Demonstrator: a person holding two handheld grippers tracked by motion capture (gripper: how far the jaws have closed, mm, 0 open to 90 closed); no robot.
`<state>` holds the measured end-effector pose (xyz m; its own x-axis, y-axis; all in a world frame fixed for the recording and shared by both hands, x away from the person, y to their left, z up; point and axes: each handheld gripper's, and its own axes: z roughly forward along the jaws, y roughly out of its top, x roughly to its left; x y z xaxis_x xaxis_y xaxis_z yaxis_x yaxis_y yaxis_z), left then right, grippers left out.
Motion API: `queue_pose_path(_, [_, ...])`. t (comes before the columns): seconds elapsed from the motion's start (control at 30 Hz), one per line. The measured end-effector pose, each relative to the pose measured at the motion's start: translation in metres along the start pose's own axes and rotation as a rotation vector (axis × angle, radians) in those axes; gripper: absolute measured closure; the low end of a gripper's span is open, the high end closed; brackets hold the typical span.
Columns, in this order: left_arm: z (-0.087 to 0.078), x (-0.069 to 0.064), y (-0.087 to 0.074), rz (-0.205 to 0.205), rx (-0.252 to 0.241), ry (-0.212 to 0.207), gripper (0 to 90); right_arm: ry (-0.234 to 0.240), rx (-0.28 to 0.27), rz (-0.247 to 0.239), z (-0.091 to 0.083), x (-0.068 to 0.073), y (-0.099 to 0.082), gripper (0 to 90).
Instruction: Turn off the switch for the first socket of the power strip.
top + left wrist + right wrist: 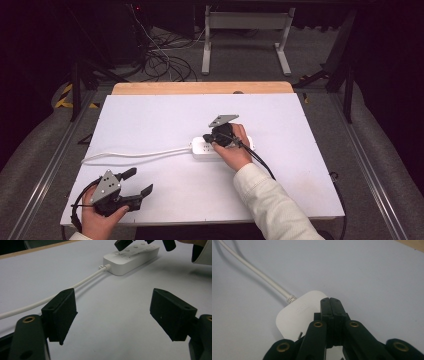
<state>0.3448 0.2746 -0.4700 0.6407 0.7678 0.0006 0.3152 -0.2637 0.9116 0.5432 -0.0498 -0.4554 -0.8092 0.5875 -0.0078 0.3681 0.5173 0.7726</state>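
Your right gripper [216, 139] closed empty over the power strip [204, 148], your left gripper [141, 183] wide open near the table [165, 115] edge

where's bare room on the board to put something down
Free: the whole strip between the power strip and the wooden far edge, and the near right corner beside the sleeve. Crowded: the middle, where the right claw sits over the strip, and the near left by the cord and left claw.

Lab: floor cables [160, 62], framed test table [150, 115]
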Motion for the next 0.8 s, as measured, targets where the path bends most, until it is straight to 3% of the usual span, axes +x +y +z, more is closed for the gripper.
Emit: queue_pose_path(0.8, [0.0001, 0.0001, 0.0, 0.003, -0.001, -0.001, 21.7, -0.02, 0.014, 0.005, 0.0067, 0.0003, -0.0019, 90.0])
